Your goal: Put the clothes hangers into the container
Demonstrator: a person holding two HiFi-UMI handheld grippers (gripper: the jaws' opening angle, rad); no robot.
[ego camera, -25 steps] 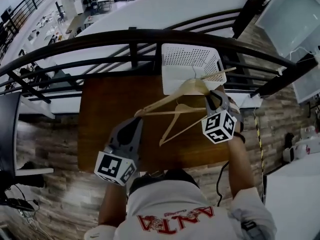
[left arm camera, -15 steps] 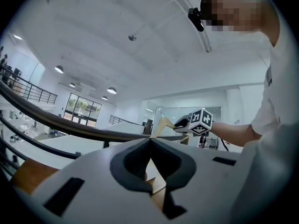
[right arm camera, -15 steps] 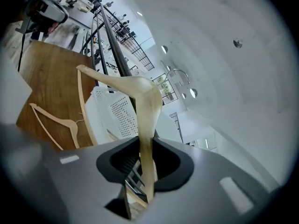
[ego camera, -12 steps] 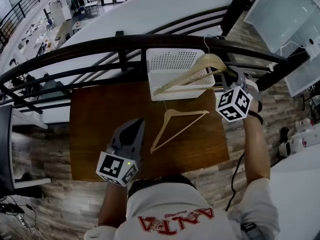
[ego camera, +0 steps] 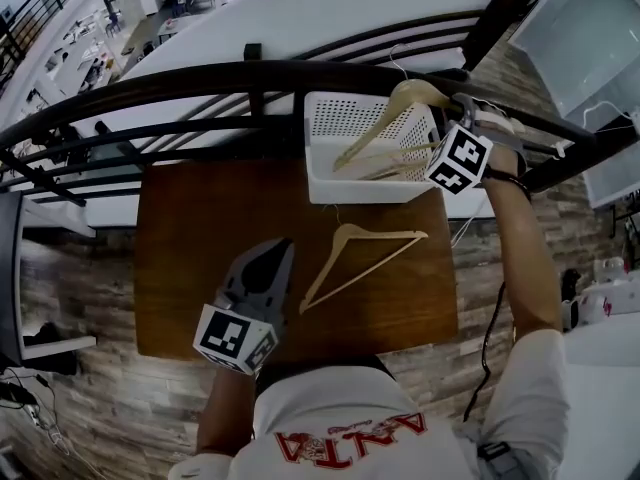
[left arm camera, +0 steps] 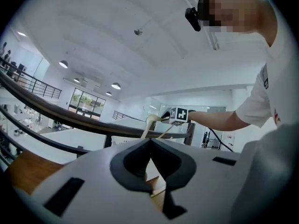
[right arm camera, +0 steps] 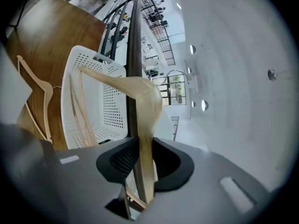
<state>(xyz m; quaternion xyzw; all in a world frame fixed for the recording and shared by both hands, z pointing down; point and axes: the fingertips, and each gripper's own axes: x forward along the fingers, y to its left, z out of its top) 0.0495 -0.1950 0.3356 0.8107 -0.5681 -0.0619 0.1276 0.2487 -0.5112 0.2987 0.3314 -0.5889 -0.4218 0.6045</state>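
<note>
A white perforated container [ego camera: 362,189] stands at the table's far edge. My right gripper [ego camera: 452,111] is shut on one arm of a light wooden hanger [ego camera: 396,116] and holds it tilted over the container's right side, its lower end down inside. In the right gripper view that hanger [right arm camera: 135,90] runs between the jaws of the right gripper [right arm camera: 144,149], above the container [right arm camera: 110,113]. A second wooden hanger [ego camera: 361,258] lies flat on the table in front of the container. My left gripper [ego camera: 276,252] hovers left of it, shut and empty; the left gripper [left arm camera: 150,143] points level.
The brown wooden table [ego camera: 195,248] stands against a dark metal railing [ego camera: 200,76] that crosses just behind the container. Beyond the railing is a drop to a lower floor. Brick-patterned floor surrounds the table. The second hanger [right arm camera: 39,101] also shows in the right gripper view.
My right gripper has carried its hanger from over the table's middle back and up to the container, and the hanger has rolled. The left gripper has shifted a little. The second hanger stays put.
</note>
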